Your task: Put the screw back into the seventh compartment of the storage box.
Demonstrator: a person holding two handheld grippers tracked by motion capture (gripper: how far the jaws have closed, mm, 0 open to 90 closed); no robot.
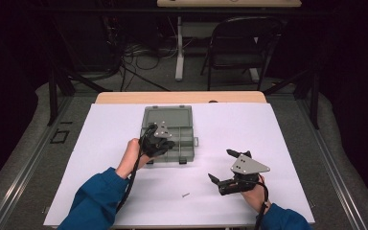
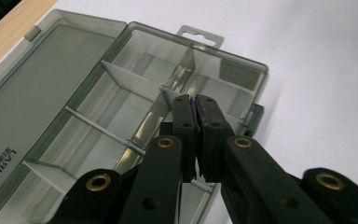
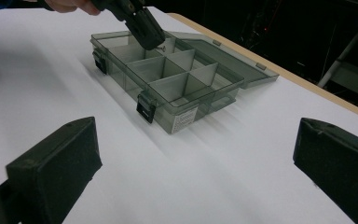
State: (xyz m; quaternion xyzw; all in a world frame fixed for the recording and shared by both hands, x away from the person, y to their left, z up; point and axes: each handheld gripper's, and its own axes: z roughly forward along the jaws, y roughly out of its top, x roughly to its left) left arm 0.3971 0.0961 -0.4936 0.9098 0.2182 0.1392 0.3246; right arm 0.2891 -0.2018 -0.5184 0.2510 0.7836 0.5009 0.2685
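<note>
Pressed almost together, the jaws of my left gripper (image 2: pixel 195 100) pinch a small screw (image 3: pixel 161 47); it shows in the right gripper view as a thin pale sliver at the tips, too small to read which way it points. The tips hang over the open compartment box (image 1: pixel 184 143), above a cell near its middle divider, and I cannot tell whether they touch the plastic.

The box is smoke-grey and see-through, and it sits on the white worktop (image 1: pixel 287 129) near the centre, closer to the far edge. Its long axis runs from the far edge toward the near edge. The lid (image 1: pixel 167 116) lies flat, folded back toward the far edge; the latches face the near edge.

Spread wide, the jaws of my right gripper (image 1: pixel 220 165) hold nothing and stand above the worktop toward the near right corner, well apart from the box.

A second screw (image 1: pixel 186 195) lies loose on the worktop near the near edge, between my two forearms.
</note>
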